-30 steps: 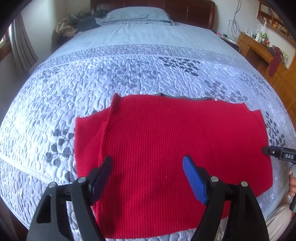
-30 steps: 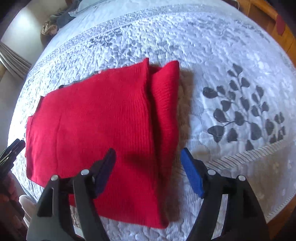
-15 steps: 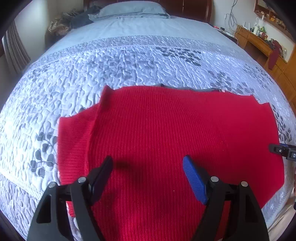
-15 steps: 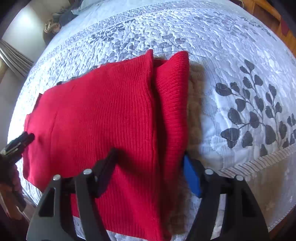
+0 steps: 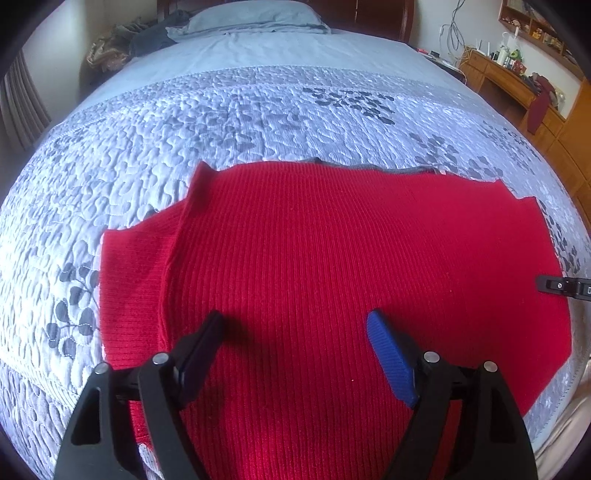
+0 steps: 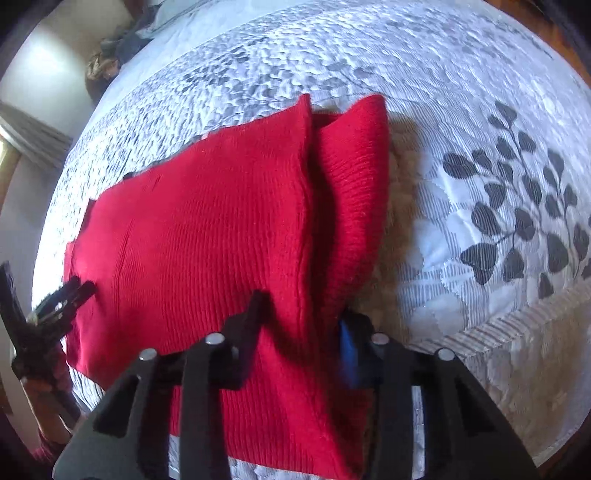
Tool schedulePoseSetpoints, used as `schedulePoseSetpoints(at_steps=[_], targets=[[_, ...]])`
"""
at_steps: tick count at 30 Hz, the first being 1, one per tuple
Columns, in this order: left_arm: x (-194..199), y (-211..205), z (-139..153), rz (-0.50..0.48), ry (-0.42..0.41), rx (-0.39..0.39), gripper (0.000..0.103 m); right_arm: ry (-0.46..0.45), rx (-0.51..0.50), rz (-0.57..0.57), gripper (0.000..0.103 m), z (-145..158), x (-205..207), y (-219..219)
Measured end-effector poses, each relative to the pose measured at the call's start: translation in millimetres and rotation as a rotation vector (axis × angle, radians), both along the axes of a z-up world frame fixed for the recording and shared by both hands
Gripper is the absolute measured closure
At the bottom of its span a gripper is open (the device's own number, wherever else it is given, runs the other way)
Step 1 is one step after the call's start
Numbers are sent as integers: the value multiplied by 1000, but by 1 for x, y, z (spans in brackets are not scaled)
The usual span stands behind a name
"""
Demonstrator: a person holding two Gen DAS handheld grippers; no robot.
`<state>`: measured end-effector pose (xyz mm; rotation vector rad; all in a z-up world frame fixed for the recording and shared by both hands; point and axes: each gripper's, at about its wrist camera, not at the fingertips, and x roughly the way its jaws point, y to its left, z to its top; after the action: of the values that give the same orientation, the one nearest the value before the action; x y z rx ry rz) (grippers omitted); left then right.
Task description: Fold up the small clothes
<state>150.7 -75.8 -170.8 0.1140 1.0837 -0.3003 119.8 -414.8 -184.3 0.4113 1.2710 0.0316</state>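
Observation:
A red ribbed knit garment (image 5: 332, 266) lies flat on the quilted bedspread, with a folded-in sleeve at its left edge (image 5: 136, 273). My left gripper (image 5: 295, 328) is open and empty, low over the garment's near middle. In the right wrist view the garment (image 6: 207, 236) has a raised fold along its right edge (image 6: 354, 177). My right gripper (image 6: 303, 314) straddles that right edge, jaws narrowed with cloth between them; the blue pad is partly hidden behind the fabric. The left gripper also shows in the right wrist view (image 6: 70, 295).
The grey leaf-patterned bedspread (image 5: 258, 110) covers the bed, with a pillow (image 5: 255, 16) and a clothes pile (image 5: 122, 40) at the headboard. A wooden desk with clutter (image 5: 517, 74) stands at the right. The bed's near edge (image 6: 517, 332) runs close below the garment.
Both grippers have moved forward and lower onto the garment. The right gripper's jaws have narrowed around the garment's right edge, which has bunched upward.

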Motion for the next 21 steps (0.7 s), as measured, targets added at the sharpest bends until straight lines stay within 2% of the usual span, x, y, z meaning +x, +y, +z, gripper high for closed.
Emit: schedulePoseSetpoints(at_steps=[3,6,9,21], targets=[[-1,0,-2,-7,-4,-2,21,10,28,-19,67,-2,1,-2],[-1,-2,-6,-18,-5,2,19,22,80,-43,81,0,0,-5],[-2,-2,-7,-25,-7,5,17,33,70,-60,82,6,0,-4],[5,3,-11,-49,44,-44,13,125,-164,-53,84,38,12,31]])
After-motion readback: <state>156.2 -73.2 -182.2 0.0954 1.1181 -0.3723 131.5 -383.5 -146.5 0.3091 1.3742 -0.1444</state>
